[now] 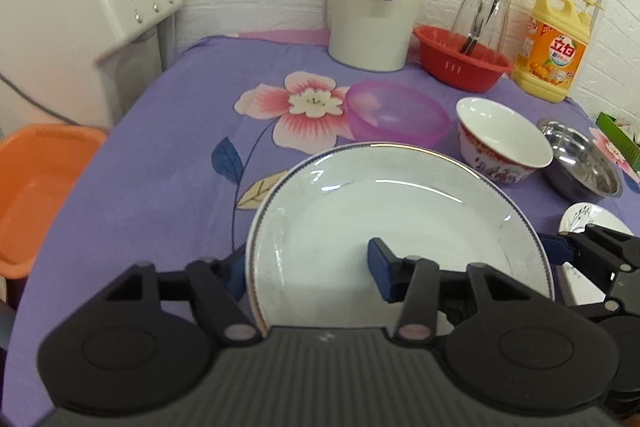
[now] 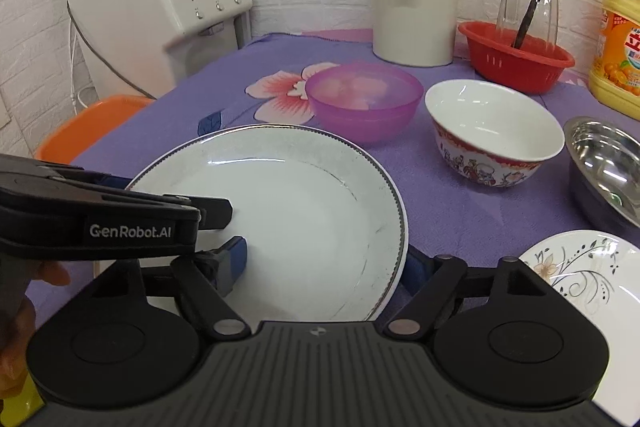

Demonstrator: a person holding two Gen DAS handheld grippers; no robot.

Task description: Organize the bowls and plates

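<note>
The white plate sits on the bench's purple cloth, its near edge hidden behind both claws. The left claw straddles its left rim and the right claw its right rim, one finger inside, one outside. Whether the pads actually pinch the rim cannot be made out.

Small floral plate: cut off at 4 o'clock, partly hidden behind the gripper housing. Steel bowl: cropped at 3 o'clock. Orange basin: cropped at 9 o'clock, blurred.
</note>
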